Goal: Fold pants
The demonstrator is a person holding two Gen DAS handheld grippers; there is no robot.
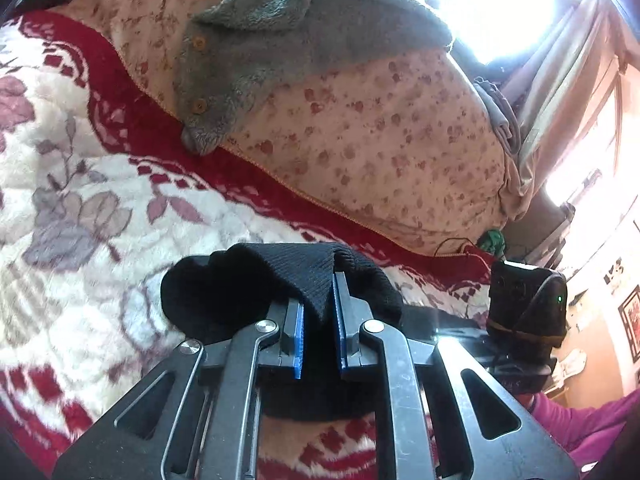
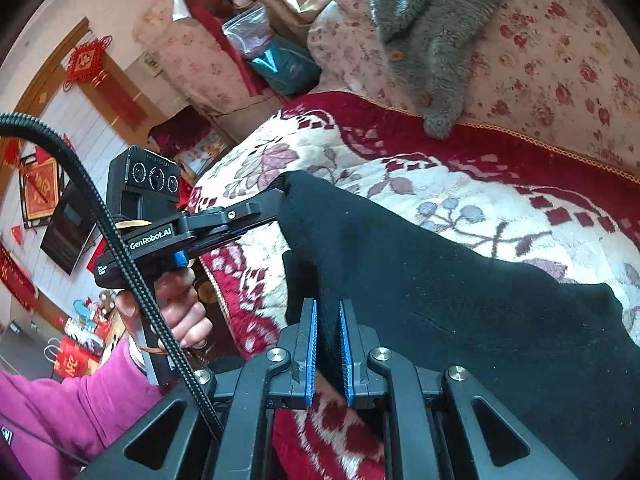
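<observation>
The black pants [image 2: 440, 300] lie across the red and cream floral blanket [image 2: 460, 200] on the bed. In the right wrist view my right gripper [image 2: 327, 308] is shut on an edge of the pants, with black cloth between its blue pads [image 2: 311, 344]. The same view shows my left gripper [image 2: 276, 196] pinching the far corner of the pants, lifted off the blanket. In the left wrist view my left gripper [image 1: 320, 296] is shut on a ribbed fold of the pants [image 1: 248, 280], which drapes over its fingertips. The right gripper's body [image 1: 524, 300] shows at the right edge.
A grey fleece garment [image 1: 288, 52] with buttons lies on a rose-print quilt [image 1: 380, 140] at the back of the bed. A hand [image 2: 180, 312] in a pink sleeve [image 2: 60, 408] holds the left gripper beside the bed edge. Bags and red decorations crowd the room at the left.
</observation>
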